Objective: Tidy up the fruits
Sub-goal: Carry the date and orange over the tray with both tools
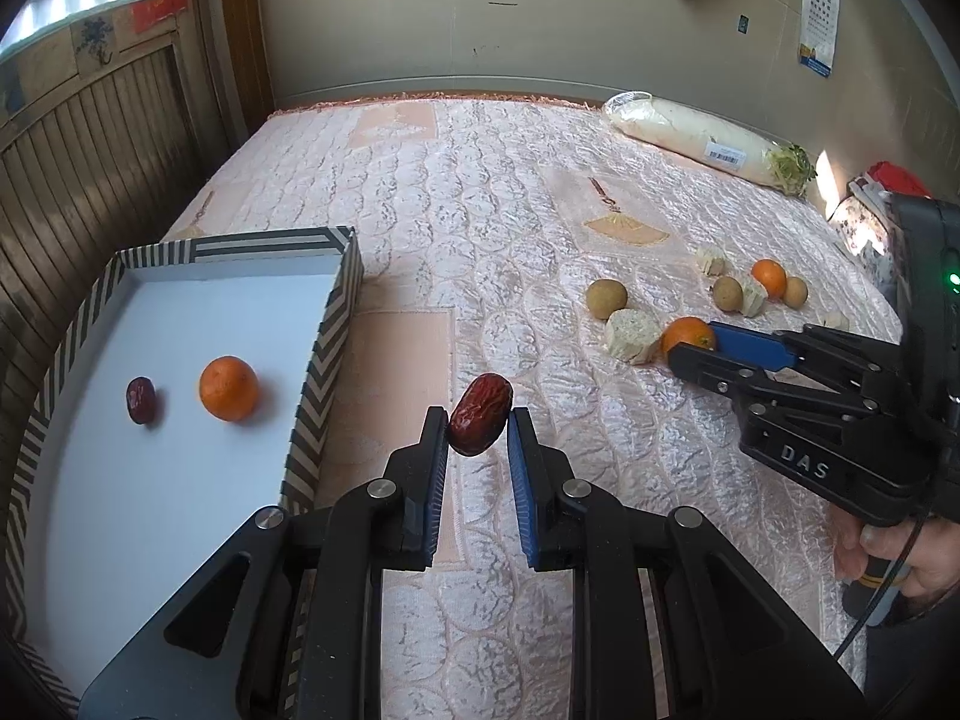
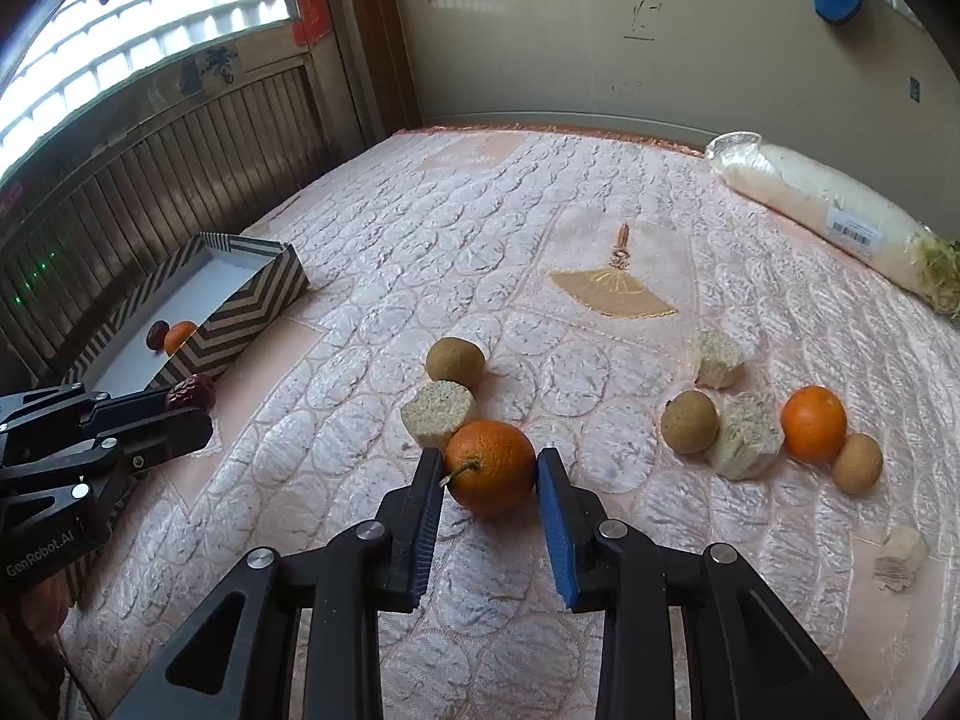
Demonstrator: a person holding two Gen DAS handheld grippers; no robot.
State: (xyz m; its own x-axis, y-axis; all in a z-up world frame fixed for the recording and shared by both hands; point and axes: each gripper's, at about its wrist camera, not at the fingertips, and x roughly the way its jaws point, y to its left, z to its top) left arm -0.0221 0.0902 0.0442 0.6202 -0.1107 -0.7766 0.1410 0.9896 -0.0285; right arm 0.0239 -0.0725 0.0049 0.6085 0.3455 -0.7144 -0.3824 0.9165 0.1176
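My left gripper (image 1: 478, 417) is shut on a red date (image 1: 480, 414) and holds it above the bedspread, just right of the striped box (image 1: 327, 324). The box holds an orange (image 1: 228, 388) and another date (image 1: 141, 399). My right gripper (image 2: 489, 462) has its fingers on both sides of an orange (image 2: 490, 468) that rests on the bedspread; the pads touch or nearly touch it. In the right wrist view the left gripper (image 2: 180, 405) with the date (image 2: 190, 393) is at the left, beside the box (image 2: 252, 306).
Loose on the bedspread lie brown round fruits (image 2: 454, 361) (image 2: 690, 421) (image 2: 857, 462), another orange (image 2: 813, 423) and several pale cut chunks (image 2: 438, 413) (image 2: 744, 435). A wrapped white radish (image 2: 834, 222) lies at the far right. A wooden wall panel (image 1: 90, 168) runs along the left.
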